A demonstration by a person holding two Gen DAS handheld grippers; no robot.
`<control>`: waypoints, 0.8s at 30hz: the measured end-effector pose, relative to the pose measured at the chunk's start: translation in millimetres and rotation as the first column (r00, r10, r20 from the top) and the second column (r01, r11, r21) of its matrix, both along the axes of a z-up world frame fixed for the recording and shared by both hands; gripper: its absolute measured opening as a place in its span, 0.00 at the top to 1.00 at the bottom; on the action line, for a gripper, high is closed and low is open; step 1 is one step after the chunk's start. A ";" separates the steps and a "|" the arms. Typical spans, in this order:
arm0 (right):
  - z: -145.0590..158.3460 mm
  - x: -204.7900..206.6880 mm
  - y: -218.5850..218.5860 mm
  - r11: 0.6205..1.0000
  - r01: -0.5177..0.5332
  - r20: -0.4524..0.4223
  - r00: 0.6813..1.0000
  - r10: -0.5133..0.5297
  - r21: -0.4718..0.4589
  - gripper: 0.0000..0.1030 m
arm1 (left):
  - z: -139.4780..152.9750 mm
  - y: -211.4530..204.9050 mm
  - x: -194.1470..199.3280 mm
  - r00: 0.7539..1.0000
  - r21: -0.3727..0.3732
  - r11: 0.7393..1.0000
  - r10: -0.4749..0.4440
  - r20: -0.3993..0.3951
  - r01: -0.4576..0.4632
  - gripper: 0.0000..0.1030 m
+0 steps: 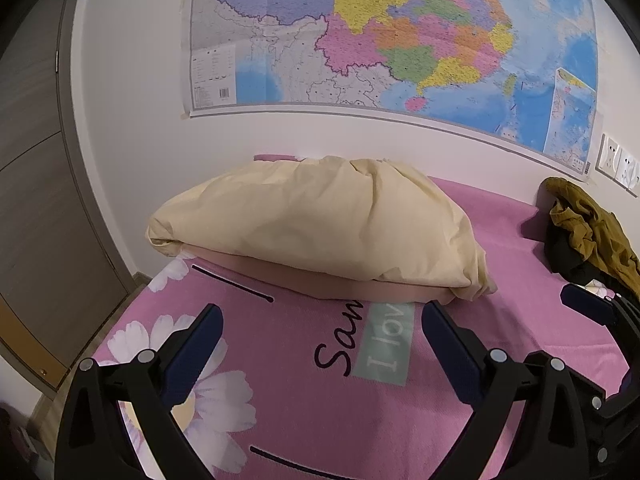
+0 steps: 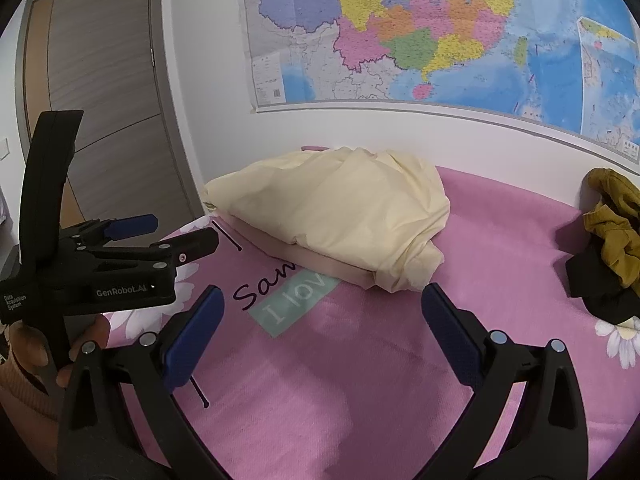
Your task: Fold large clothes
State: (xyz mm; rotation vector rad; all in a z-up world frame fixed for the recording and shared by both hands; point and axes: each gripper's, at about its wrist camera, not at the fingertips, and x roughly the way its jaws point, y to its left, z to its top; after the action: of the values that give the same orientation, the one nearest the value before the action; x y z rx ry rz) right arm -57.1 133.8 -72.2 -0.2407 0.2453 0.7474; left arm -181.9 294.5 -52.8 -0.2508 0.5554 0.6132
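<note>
While your left gripper point(image 1: 320, 328) hovers with jaws apart over the pink bedsheet point(image 1: 500, 240), the olive garment point(image 1: 588, 224) lies crumpled far right, well apart.

From the right wrist, your right gripper point(image 2: 320, 312) gapes empty too; reach for the garment point(image 2: 612, 224) carelessly and you may pinch the black cloth point(image 2: 592, 284) beneath it, or sheet.

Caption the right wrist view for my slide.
Open right gripper over pink bedsheet, facing cream pillow; crumpled mustard garment lies right.

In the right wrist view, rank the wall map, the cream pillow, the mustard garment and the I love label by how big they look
1. wall map
2. cream pillow
3. mustard garment, partly cut off by the frame edge
4. "I love" label
</note>
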 end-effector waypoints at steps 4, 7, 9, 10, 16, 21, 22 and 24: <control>-0.6 -2.2 0.1 1.000 -0.002 -0.001 1.000 0.002 0.003 0.06 | -0.6 0.7 -0.3 1.000 -0.003 1.000 -0.002 0.001 0.002 0.07; -0.9 -3.4 -0.7 1.000 -0.002 -0.006 1.000 0.002 0.004 0.06 | -1.4 1.5 -0.3 1.000 -0.005 1.000 -0.003 0.000 0.003 0.07; -1.0 -3.7 -0.7 1.000 -0.002 -0.008 1.000 0.002 0.004 0.06 | -1.8 1.7 -0.8 1.000 -0.004 1.000 -0.003 0.000 0.003 0.07; -0.8 -3.4 -0.7 1.000 -0.002 -0.008 1.000 0.002 0.005 0.06 | -1.9 1.5 -1.1 1.000 -0.006 1.000 -0.003 0.000 0.003 0.07; -1.6 -3.4 -0.3 1.000 -0.009 -0.010 1.000 0.009 0.006 0.06 | -2.3 0.1 -2.1 1.000 -0.006 1.000 -0.001 -0.002 0.001 0.07; -2.4 -2.8 -0.7 1.000 -0.008 -0.011 1.000 0.008 0.007 0.06 | -3.4 1.2 -1.5 1.000 -0.010 1.000 -0.002 -0.005 0.002 0.07; -2.3 -2.8 -0.8 1.000 -0.008 -0.010 1.000 0.008 0.008 0.06 | -3.5 1.1 -1.8 1.000 -0.011 1.000 -0.001 -0.005 0.001 0.07; -2.6 -3.1 -0.8 1.000 -0.007 -0.011 1.000 0.007 0.008 0.06 | -3.9 0.7 -1.9 1.000 -0.013 1.000 0.001 -0.005 -0.001 0.07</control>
State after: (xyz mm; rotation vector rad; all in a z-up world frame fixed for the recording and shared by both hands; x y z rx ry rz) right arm -60.2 133.0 -74.8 -0.2298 0.2519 0.7565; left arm -183.8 295.3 -56.7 -0.2621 0.5641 0.6112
